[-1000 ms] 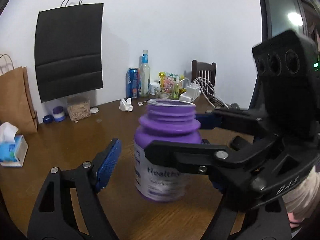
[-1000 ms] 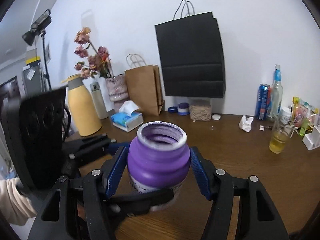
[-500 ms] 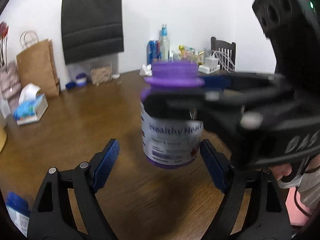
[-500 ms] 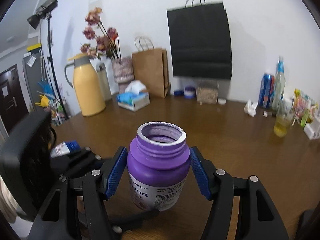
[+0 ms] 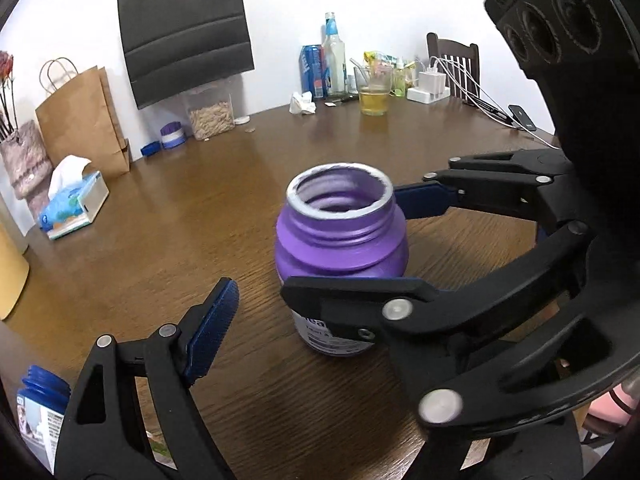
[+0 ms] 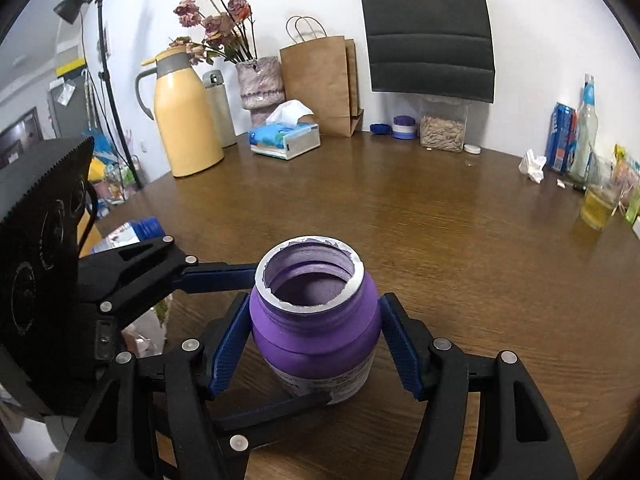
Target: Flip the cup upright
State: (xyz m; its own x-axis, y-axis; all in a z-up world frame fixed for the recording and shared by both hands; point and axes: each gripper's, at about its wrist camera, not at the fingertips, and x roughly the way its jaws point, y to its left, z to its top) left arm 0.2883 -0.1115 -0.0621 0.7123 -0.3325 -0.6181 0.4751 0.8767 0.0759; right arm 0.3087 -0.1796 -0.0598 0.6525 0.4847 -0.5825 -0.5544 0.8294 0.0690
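The cup is a purple jar [image 5: 340, 248] [image 6: 316, 320] with a white label. It stands upright on the brown table [image 6: 460, 260], open mouth up. My right gripper [image 6: 316, 332] is shut on it, one blue pad pressed against each side of its shoulder. In the left wrist view the right gripper [image 5: 384, 244] reaches in from the right. My left gripper [image 5: 324, 312] is open, its fingers [image 5: 212, 332] straddling the jar without touching. Its other finger is hidden behind the right gripper's frame.
A blue-capped bottle [image 5: 40, 408] lies near the table's edge beside the left gripper. Along the back stand a tissue box [image 6: 286, 140], a yellow flask [image 6: 186, 120], paper bags [image 6: 320, 84], a seed container [image 6: 442, 132] and a glass of yellow drink [image 6: 598, 204]. Chargers and cables [image 5: 436, 84] sit far right.
Half a second ago the right gripper held the jar in the air; now the jar is lower, its base on the table. The left gripper stayed open around it.
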